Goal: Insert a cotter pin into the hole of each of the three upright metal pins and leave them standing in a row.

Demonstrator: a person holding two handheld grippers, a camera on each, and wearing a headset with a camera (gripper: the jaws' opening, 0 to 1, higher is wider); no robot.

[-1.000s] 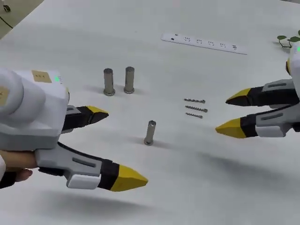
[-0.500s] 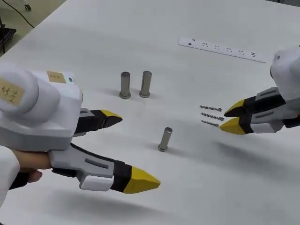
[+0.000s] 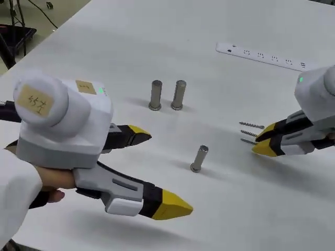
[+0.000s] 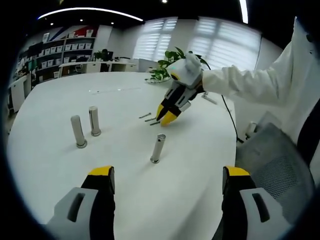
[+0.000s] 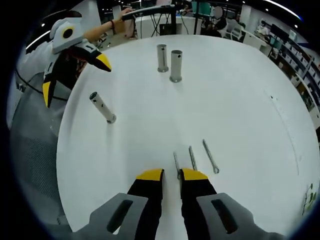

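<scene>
Right tool [image 5: 171, 173], jaws narrowly apart, straddles one end of the nearest cotter pin [image 5: 176, 160].

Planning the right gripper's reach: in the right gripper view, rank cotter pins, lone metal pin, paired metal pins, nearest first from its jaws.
1. Cotter pins, just at the jaws' tips.
2. Lone metal pin, ahead and left.
3. Paired metal pins, farthest ahead; those two too close to call.

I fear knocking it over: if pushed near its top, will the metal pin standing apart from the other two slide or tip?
Probably tip: the lone pin is tall and slim on a small flared foot. Once down it would likely roll, being round, on the smooth table.
</scene>
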